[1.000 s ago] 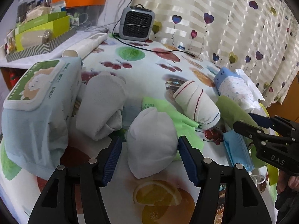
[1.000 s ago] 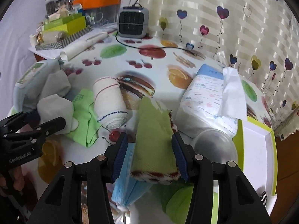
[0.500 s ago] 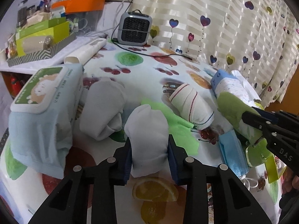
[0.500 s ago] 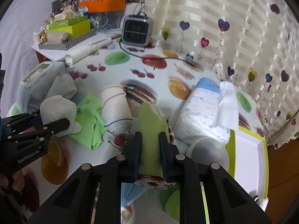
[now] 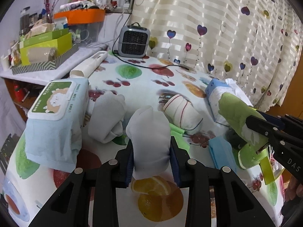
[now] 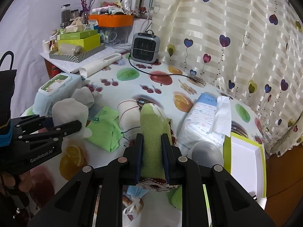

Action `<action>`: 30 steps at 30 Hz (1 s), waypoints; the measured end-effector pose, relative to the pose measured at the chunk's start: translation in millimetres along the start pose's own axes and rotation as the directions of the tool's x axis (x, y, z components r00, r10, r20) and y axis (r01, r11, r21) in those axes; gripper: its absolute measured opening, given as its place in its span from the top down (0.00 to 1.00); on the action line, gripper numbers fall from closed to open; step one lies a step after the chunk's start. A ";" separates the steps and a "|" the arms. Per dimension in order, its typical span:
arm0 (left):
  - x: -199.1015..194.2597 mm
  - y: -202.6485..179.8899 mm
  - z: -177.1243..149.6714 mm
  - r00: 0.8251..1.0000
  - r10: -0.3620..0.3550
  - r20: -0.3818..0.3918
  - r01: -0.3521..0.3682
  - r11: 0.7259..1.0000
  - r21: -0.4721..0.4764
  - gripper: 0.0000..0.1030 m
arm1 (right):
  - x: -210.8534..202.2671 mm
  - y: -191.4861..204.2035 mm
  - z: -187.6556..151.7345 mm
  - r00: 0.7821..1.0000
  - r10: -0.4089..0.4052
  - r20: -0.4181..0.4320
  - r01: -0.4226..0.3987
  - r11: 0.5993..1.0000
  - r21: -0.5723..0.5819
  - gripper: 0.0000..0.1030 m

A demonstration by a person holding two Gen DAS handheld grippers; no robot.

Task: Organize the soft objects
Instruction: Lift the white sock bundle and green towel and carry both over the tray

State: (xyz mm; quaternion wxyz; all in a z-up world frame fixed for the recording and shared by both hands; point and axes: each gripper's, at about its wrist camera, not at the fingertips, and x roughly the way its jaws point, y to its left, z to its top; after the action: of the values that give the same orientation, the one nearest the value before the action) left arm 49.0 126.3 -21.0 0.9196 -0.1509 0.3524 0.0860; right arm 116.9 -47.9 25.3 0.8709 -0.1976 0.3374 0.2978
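Sock bundle (image 5: pixel 150 141) lies lengthwise, clamped in left hand-held gripper (image 5: pixel 151 157); right hand-held gripper (image 6: pixel 153 157) clamps green cloth (image 6: pixel 153 132).

- Table (image 5: pixel 144 87) under a fruit-print cloth.
- Far edge: grey heater (image 5: pixel 134 40), black cord (image 5: pixel 151 66) trailing across the cloth.
- Left side: wet-wipe pack (image 5: pixel 55 121), grey sock bundle (image 5: pixel 107 116) touching it, white tube (image 5: pixel 89 66) behind.
- Middle: striped rolled sock (image 5: pixel 182 112) on a green cloth (image 6: pixel 105 127).
- Right side: tissue pack (image 6: pixel 205 122), clear lid (image 6: pixel 205 151) just beside, white box with green rim (image 6: pixel 244 162), blue face mask (image 5: pixel 221 154).
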 end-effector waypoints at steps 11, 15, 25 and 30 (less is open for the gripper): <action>-30.7 -8.4 3.6 0.998 -0.024 0.060 0.023 1.000 0.014 0.69 | -24.4 4.6 -3.3 0.998 0.036 0.056 -0.037 0.999 0.020 0.81; -37.6 -13.8 3.9 0.997 -0.027 0.071 0.025 0.999 0.025 0.69 | -31.9 4.3 -5.7 0.996 0.048 0.073 -0.051 0.998 0.035 0.81; -56.9 -44.0 5.6 0.993 -0.044 0.106 0.035 0.995 0.089 0.69 | -49.9 -3.2 -12.4 0.993 0.060 0.104 -0.068 0.995 0.077 0.81; -64.9 -53.9 6.5 0.991 -0.052 0.121 0.039 0.993 0.111 0.69 | -62.2 -7.4 -15.4 0.991 0.051 0.125 -0.063 0.994 0.093 0.81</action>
State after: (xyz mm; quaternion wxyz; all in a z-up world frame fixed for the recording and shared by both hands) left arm 19.4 74.5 39.0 0.9482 -0.1032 0.2955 0.0550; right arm 77.5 -85.8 59.5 0.8896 -0.1266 0.3030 0.3176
